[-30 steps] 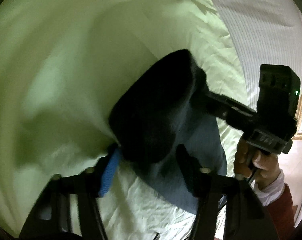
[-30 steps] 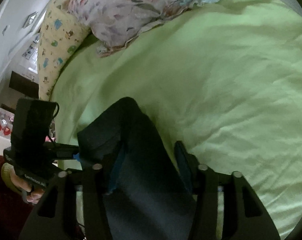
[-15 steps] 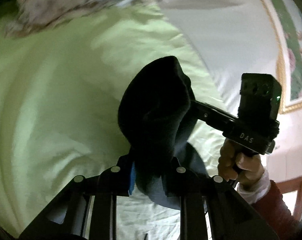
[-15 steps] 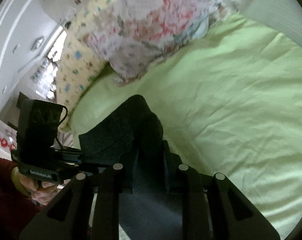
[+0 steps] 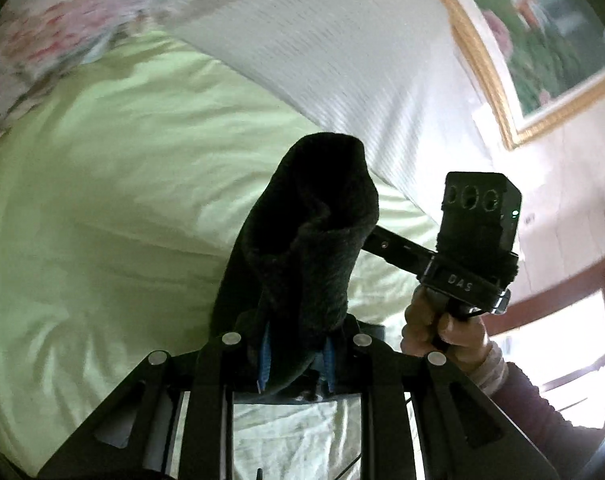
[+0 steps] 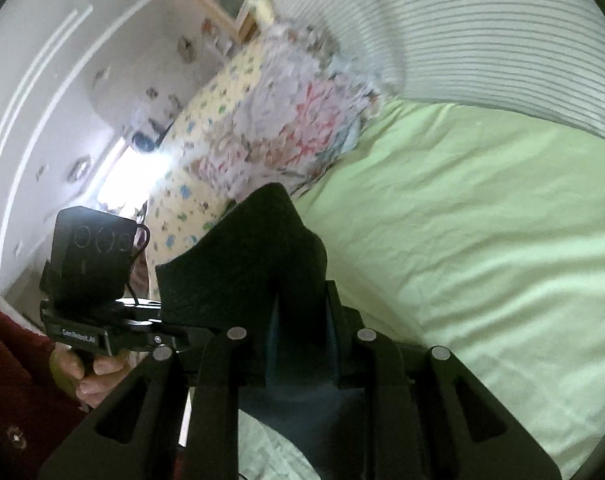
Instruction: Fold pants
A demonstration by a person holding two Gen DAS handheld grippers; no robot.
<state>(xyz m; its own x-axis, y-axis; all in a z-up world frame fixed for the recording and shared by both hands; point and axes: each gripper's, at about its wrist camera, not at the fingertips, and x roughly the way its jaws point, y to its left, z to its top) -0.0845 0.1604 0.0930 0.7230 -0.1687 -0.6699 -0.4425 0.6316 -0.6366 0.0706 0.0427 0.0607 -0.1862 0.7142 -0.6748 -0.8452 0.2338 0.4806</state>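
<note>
Above the pale green bed sheet (image 5: 114, 208), I have the dark, thick-fabric pants (image 5: 306, 240) lifted clear, a bunched edge of them rising at 12 o'clock from my left tool (image 5: 296, 364). That left tool is clamped on the cloth, its blue-padded fingers (image 5: 264, 354) pressed against the fabric on both sides. From the right wrist view, my right tool (image 6: 298, 340) is likewise closed on the same pants (image 6: 254, 276), the fabric standing up between its fingers and hanging down below them.

In the left view, the right tool's black camera block (image 5: 478, 216) sits at 3 o'clock, held by the right hand (image 5: 442, 324), with its arm reaching into the cloth. In the right view, the left hand (image 6: 90, 372) grips its handle at 8 o'clock. A floral quilt (image 6: 286, 136) lies bunched at 12 o'clock on the bed, beside a yellow patterned pillow (image 6: 198, 184). A gold-framed picture (image 5: 542, 44) hangs at 2 o'clock.
</note>
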